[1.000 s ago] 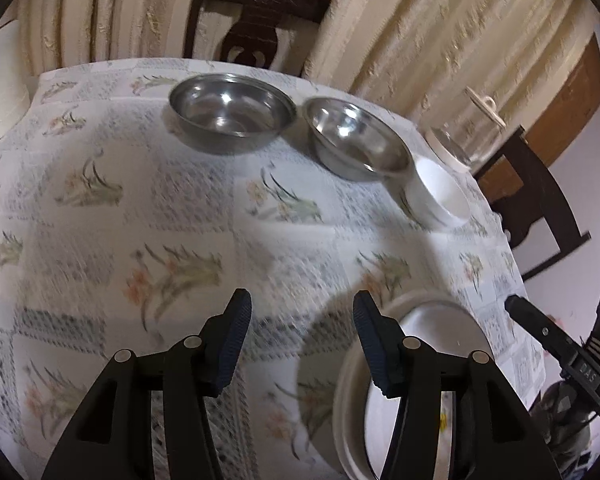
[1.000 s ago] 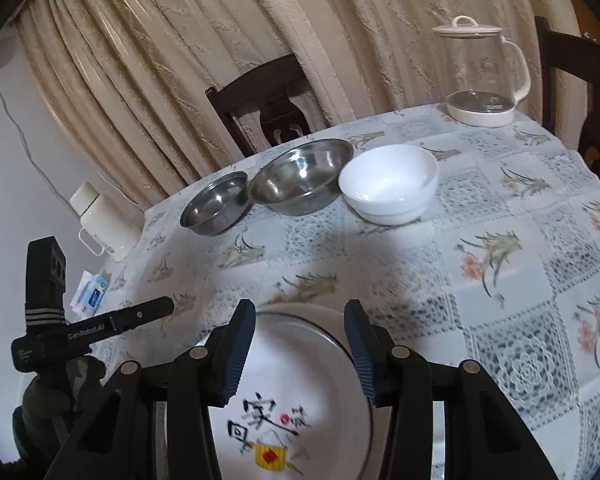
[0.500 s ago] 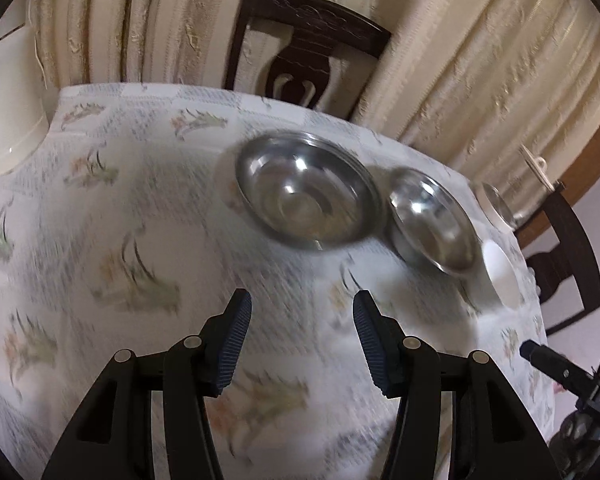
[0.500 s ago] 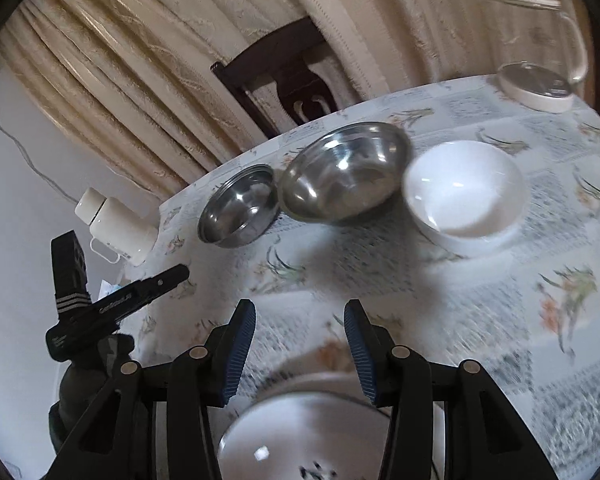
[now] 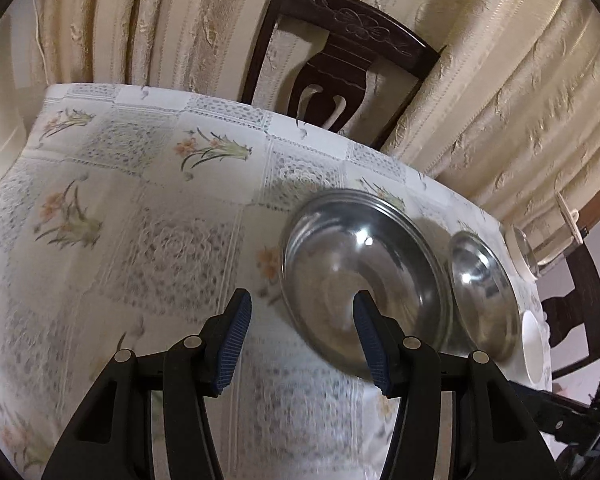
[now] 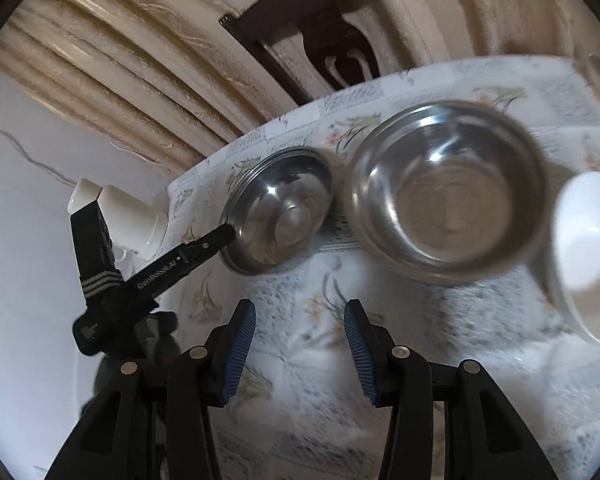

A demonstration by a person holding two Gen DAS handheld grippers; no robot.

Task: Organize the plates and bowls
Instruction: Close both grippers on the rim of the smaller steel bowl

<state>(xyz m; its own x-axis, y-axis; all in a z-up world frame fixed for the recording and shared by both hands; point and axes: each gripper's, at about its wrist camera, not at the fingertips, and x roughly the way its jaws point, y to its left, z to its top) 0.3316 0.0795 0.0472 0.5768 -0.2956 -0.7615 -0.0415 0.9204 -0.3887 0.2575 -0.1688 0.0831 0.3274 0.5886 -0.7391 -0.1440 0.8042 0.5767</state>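
Observation:
Three bowls stand in a row on the flowered tablecloth (image 5: 172,240). They are a small steel bowl (image 5: 340,248), a larger steel bowl (image 5: 484,292) and a white bowl (image 5: 534,344). My left gripper (image 5: 302,320) hovers open and empty just in front of the small steel bowl, its right finger overlapping the near rim in view. The right wrist view shows the small steel bowl (image 6: 280,208), the larger one (image 6: 448,192) and the white bowl (image 6: 588,252). My right gripper (image 6: 300,320) is open and empty over the cloth in front of the two steel bowls.
A dark wooden chair (image 5: 340,72) and cream curtains stand behind the table. A glass kettle (image 5: 540,240) sits at the far right. A black device on a stand (image 6: 140,276) and a white flask (image 6: 128,216) are off the table's left edge. A white dish (image 5: 0,152) sits at the left edge.
Both grippers have moved across the table toward the bowls, which now loom larger. The white printed plate under them has dropped out of view. Neither gripper's opening has changed.

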